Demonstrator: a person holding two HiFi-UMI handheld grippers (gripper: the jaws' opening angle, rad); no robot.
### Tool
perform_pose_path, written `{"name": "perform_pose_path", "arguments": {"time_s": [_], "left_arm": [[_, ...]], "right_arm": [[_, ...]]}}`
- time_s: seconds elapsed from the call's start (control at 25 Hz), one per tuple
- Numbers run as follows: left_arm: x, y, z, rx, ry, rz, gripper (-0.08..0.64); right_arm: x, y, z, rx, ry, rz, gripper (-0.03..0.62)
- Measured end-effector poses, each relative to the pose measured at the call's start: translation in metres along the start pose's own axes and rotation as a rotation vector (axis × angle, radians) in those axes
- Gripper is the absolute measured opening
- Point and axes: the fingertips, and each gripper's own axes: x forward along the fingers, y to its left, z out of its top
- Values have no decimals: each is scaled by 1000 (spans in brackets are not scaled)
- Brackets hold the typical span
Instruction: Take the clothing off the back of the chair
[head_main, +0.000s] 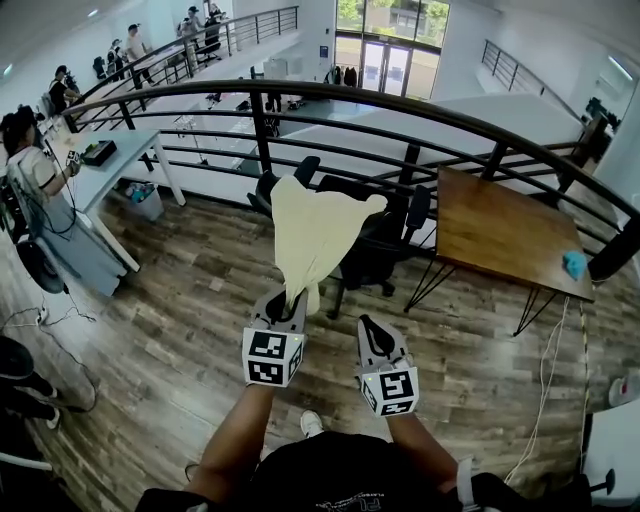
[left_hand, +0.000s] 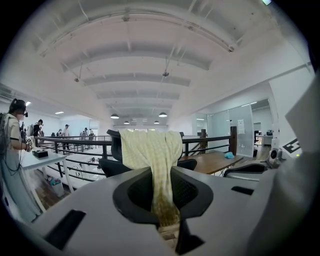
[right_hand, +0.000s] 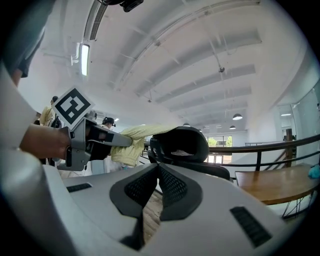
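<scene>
- The left gripper (left_hand: 167, 220) has its jaws clamped on the lower end of a pale yellow garment (head_main: 315, 230), which narrows to a bunched strip between the pads.
- The right gripper (right_hand: 156, 170) is level just beside the left one, jaws together with nothing between them, pointing at the chair (head_main: 385, 245).
- The garment's upper part lies spread over the top of the black office chair's back; the rest runs in a taut band from there to the left gripper.
- The chair's back and headrest stand under and behind the fabric, and its armrests show on either side.
- A curved black railing (head_main: 400, 105) runs close behind the chair along the edge of the raised wooden floor (head_main: 180, 300).
- To the right, near the chair, a wooden table (head_main: 500, 230) on thin metal legs holds a small blue object (head_main: 575, 263) near its far corner.
- Well apart on the left, a person (head_main: 35, 170) stands beside a white desk (head_main: 110, 165).
</scene>
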Motion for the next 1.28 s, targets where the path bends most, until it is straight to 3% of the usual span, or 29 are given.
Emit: {"name": "perform_pose_path", "arguments": {"time_s": [0.68, 1.28], "left_arm": [[-50, -49, -21, -11, 36, 72, 67], [-89, -67, -31, -29, 32, 115, 67]], "right_arm": [[-64, -14, -6, 22, 3, 38, 21], [-97, -2, -1, 1, -7, 76, 21]]}}
